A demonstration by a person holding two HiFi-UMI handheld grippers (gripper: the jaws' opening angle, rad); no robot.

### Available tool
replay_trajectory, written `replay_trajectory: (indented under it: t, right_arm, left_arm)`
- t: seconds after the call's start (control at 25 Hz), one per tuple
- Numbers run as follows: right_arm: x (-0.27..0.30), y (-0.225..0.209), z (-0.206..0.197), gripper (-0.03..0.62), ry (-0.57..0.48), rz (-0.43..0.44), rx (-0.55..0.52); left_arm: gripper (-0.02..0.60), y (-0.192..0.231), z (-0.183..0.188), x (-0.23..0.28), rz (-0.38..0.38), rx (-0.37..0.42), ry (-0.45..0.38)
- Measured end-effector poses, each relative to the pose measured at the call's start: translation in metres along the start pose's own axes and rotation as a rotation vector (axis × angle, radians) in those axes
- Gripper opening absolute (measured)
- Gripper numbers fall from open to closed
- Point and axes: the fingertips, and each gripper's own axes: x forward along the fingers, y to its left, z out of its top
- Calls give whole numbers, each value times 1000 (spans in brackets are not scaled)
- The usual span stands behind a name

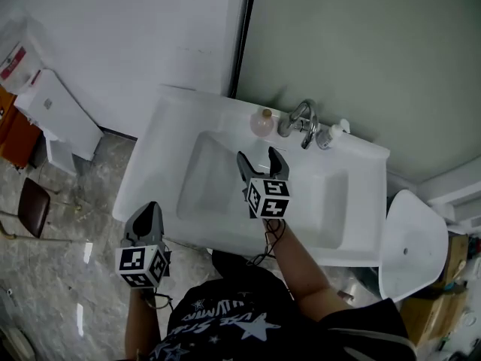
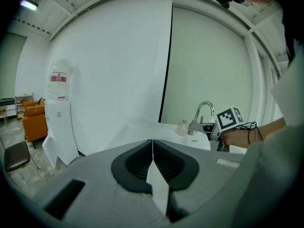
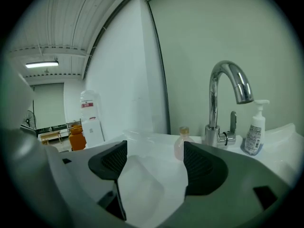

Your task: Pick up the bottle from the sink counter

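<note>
- Head view: the bottle (image 1: 262, 122), small, pale pink and upright, stands on the back ledge of the sink (image 1: 154, 153), just left of the tap (image 1: 301, 122). A soap pump (image 1: 331, 134) stands on the tap's other side.
- Head view: the right gripper (image 1: 258, 156) hangs over the basin with its jaws spread and aimed at the back ledge. It is near the bottle but not touching it. The left gripper (image 1: 150, 210) is held low, off the sink's front left corner and well apart from the bottle.
- Left gripper view: the left gripper (image 2: 152, 148) has its jaws pressed together with nothing between them. Far ahead are the bottle (image 2: 183, 127), the tap (image 2: 203, 115) and the right gripper's marker cube (image 2: 229, 118). I judge this gripper to be idle for now.
- Right gripper view: the right gripper (image 3: 154, 163) is wide open, and only the white basin shows between its jaws. The bottle (image 3: 180, 144) stands further ahead, in line with the inner edge of the right-hand jaw and not centred in the gap. The tap (image 3: 223, 99) and the soap pump (image 3: 255, 129) lie off to the right.
- Step in hand, as I judge it: the reach toward the bottle. No grasp has been made, and the bottle is on the ledge.
- Next move, as I judge it: carry the right gripper forward and a little to the right, so the bottle's body sits squarely between the jaws. Close gently, because a light, narrow bottle may tip if one jaw touches first. Then lift straight up, keeping clear of the tap just beside it.
</note>
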Motion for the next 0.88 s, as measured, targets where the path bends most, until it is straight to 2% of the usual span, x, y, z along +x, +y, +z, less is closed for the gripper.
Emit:
replay_trajectory:
  t: [0.24, 0.48, 0.88]
  right_arm:
    - [53, -36, 7, 336, 4, -90, 3]
    - [95, -67, 9, 313, 18, -170, 3]
    - [141, -95, 0, 253, 81, -207, -14]
  left_arm:
    - [21, -5, 18, 63, -28, 17, 18]
    - [21, -9, 21, 107, -53, 29, 56]
    - [21, -11, 14, 151, -69, 11, 120]
